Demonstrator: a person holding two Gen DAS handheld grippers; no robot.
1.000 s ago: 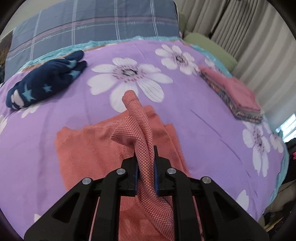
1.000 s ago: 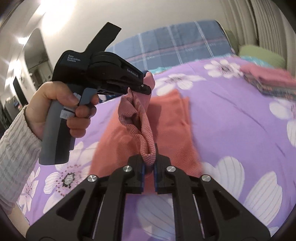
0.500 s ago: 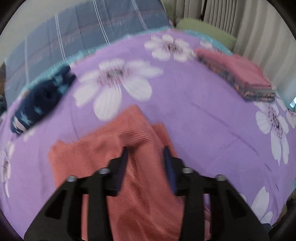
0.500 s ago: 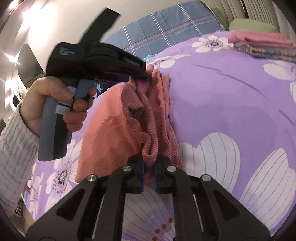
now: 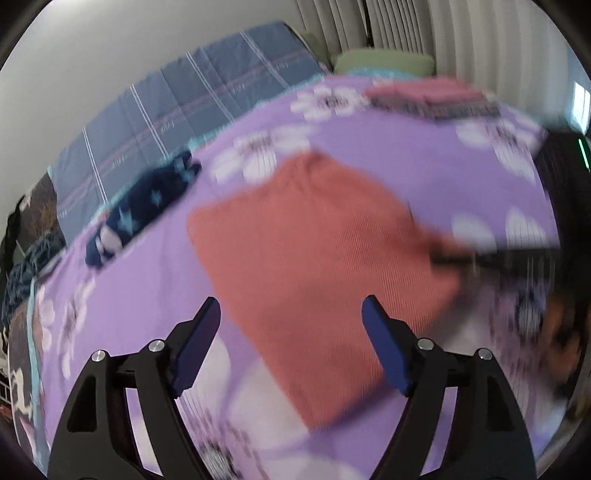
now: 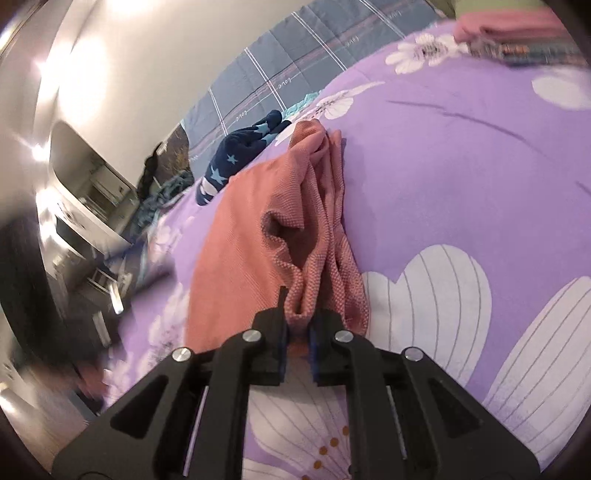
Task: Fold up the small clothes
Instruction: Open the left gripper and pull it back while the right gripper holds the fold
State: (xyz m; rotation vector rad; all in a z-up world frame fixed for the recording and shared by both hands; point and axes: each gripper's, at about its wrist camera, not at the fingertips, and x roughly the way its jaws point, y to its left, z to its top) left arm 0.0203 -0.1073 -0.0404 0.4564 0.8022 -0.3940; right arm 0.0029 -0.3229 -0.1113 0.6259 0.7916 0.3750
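A bedroom in someone's home. A bed (image 6: 461,166) spread with a purple sheet printed with big white flowers fills the room, a blue plaid quilt (image 5: 207,99) bunched against the plain wall. Pleated curtains (image 5: 461,33) hang beyond a green pillow (image 5: 384,61), and folded clothes (image 5: 428,98) sit stacked on the bed.

Orange garment (image 6: 258,236): cloth, matt, fine waffle-like knit texture, soft and creased. Purple floral bedsheet (image 6: 461,177): smooth matt cloth, printed. Navy star-print garment (image 6: 240,151): fuzzy, fleece-like cloth. Plaid blue quilt (image 5: 177,122): matt cloth. Right tongs (image 6: 298,334) and left tongs (image 5: 291,354): matt black plastic, blue pads (image 5: 197,343), shiny metal screws (image 6: 252,336). Pink folded stack (image 6: 513,26): cloth, blurred.
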